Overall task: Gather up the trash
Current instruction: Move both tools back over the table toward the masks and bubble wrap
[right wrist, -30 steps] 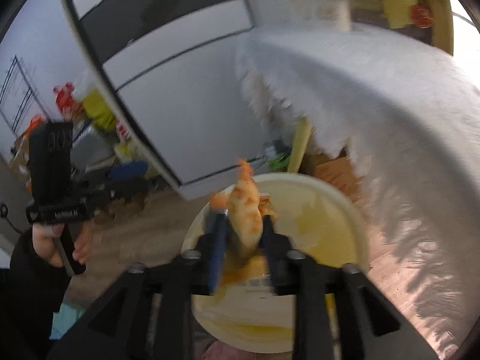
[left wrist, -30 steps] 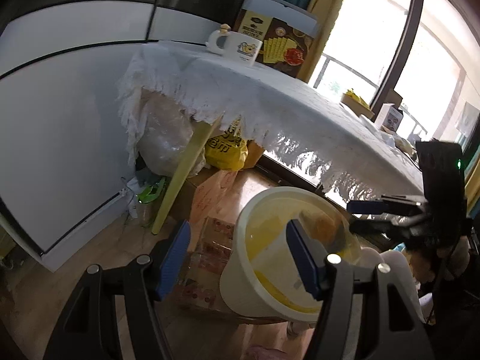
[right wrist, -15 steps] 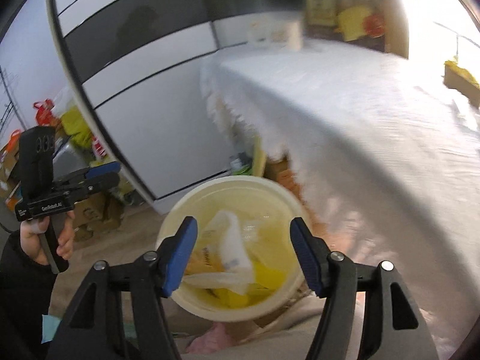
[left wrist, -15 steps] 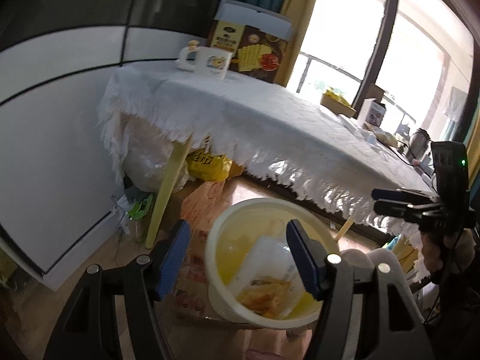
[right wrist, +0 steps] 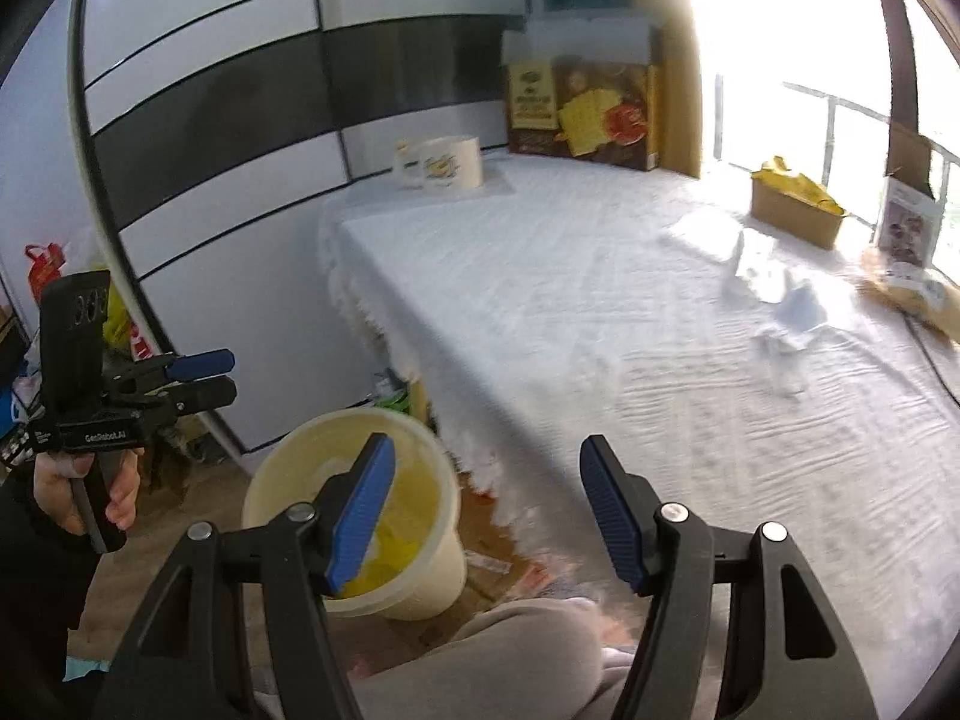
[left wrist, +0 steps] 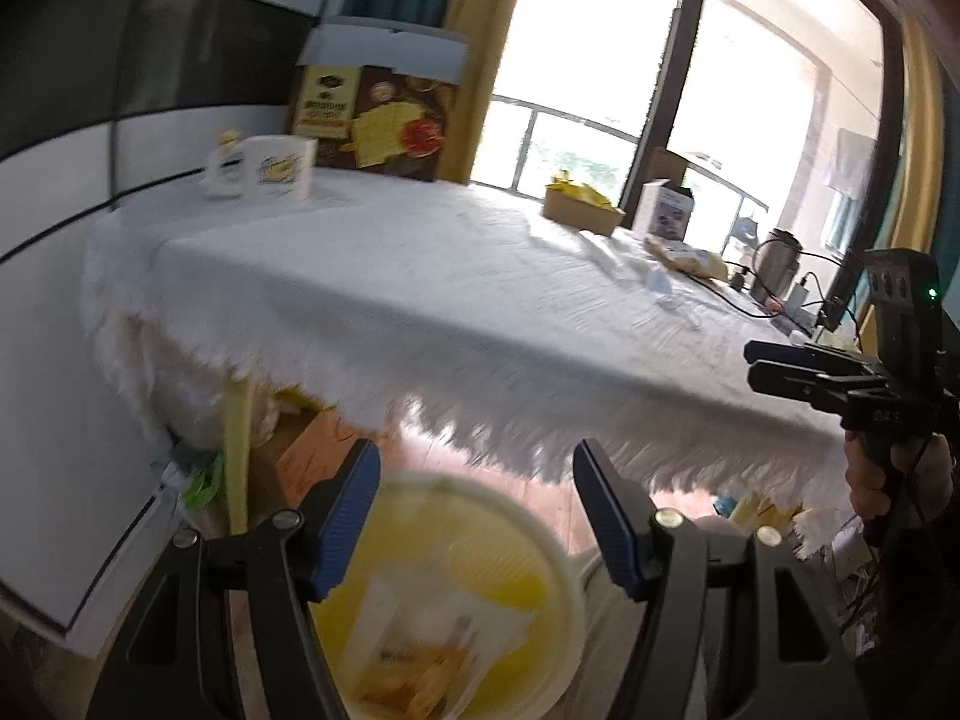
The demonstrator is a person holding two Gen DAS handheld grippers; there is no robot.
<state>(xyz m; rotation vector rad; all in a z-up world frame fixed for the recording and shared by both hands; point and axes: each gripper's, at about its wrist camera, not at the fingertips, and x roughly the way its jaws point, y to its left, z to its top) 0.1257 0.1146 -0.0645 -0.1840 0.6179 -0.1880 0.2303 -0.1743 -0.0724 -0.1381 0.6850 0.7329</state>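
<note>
Both the left gripper (left wrist: 477,510) and the right gripper (right wrist: 486,507) are open and empty, because the trash lies below them inside the yellow bucket (right wrist: 420,564), while white scraps (right wrist: 792,312) wait ahead on the table (right wrist: 540,312).

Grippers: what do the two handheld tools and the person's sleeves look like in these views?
Both the left gripper and right gripper are black frames with silver bolts and ribbed blue pads on the fingers. Each has a pistol handle and an upright black block; the left one's base bears white lettering. The sleeves are black.
</note>
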